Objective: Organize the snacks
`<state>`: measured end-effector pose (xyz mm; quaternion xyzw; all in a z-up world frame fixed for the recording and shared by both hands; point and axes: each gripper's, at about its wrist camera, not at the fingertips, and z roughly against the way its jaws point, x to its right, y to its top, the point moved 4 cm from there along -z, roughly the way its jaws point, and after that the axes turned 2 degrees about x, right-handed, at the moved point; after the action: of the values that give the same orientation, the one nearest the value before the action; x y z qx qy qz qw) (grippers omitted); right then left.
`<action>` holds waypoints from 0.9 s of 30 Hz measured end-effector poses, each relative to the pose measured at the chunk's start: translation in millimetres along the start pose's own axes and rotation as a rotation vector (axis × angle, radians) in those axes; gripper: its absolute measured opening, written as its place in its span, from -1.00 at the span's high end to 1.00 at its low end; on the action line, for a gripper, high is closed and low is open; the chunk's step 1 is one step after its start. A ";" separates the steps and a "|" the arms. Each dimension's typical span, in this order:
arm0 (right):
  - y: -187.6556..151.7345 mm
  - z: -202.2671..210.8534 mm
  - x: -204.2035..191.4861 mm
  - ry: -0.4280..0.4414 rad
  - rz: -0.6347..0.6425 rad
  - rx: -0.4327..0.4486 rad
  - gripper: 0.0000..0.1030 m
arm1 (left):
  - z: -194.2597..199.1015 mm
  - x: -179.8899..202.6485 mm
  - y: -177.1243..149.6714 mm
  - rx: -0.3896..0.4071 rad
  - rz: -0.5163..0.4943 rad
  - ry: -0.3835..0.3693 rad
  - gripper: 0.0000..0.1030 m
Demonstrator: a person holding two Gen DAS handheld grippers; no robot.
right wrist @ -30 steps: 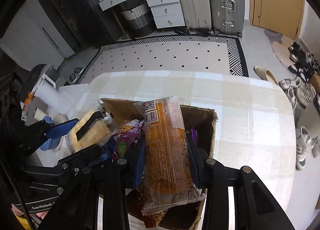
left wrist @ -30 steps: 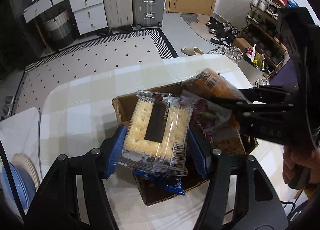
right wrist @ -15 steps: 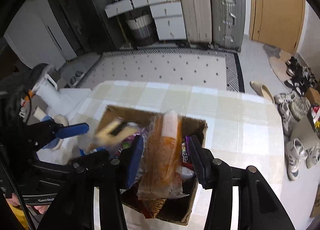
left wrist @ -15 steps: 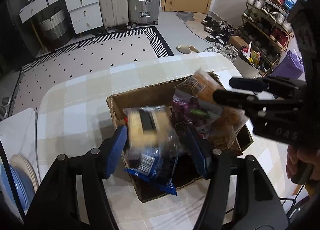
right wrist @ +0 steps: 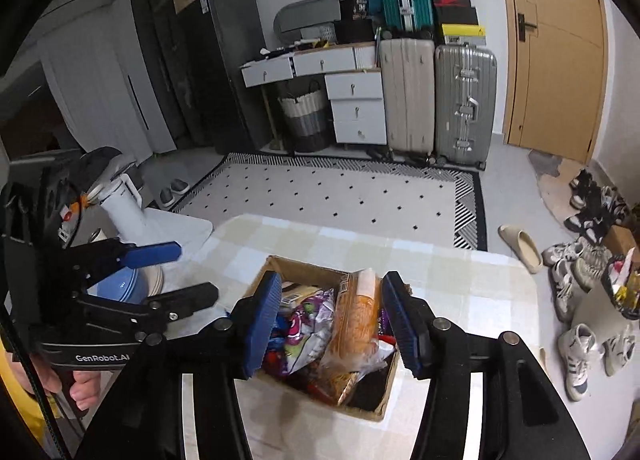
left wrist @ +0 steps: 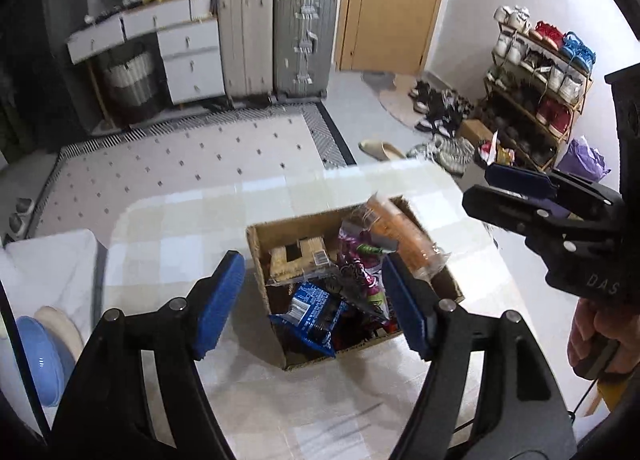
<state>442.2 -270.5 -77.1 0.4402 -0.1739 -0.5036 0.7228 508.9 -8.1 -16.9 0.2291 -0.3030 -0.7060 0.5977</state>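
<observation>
Cardboard box [left wrist: 256, 256] sits on the checked desk [left wrist: 180, 244], stuffed with snacks: cracker pack [left wrist: 298, 260], orange bag [left wrist: 404, 236], blue packet [left wrist: 316, 314]. Left gripper [left wrist: 312, 300] and right gripper [right wrist: 328, 320] above it, both released, jaws opening, nothing gripped.

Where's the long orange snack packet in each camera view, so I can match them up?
Left wrist view: long orange snack packet leans at the brown cardboard box's far right side.
Right wrist view: it stands mid-box, right of centre.
Shared landmark: silver ribbed suitcase beside the wooden door.
</observation>
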 end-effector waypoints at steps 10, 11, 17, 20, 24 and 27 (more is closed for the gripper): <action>-18.4 145.6 -52.0 0.040 0.049 0.299 -0.92 | 159.0 2.9 -25.1 0.333 0.054 0.055 -0.85; -23.9 159.2 -58.4 0.052 0.059 0.330 -0.95 | 174.4 1.2 -31.1 0.372 0.059 0.060 -0.96; -80.0 231.8 -82.1 0.048 0.079 0.480 -0.99 | 244.2 -9.3 -102.4 0.543 0.137 0.123 -0.98; -111.6 250.3 -80.8 0.007 0.055 0.534 -0.99 | 252.1 -9.3 -135.8 0.534 0.152 0.139 -0.98; -159.7 267.4 -77.8 -0.017 0.065 0.586 -0.99 | 258.3 -1.1 -175.6 0.542 0.131 0.187 -0.98; -190.0 269.7 -79.0 -0.064 0.108 0.578 -0.99 | 256.6 4.4 -202.5 0.528 0.132 0.181 -0.98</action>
<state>111.5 -345.2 -67.2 0.6017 -0.3559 -0.4077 0.5874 189.4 47.7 23.7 0.4188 -0.4362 -0.5389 0.5864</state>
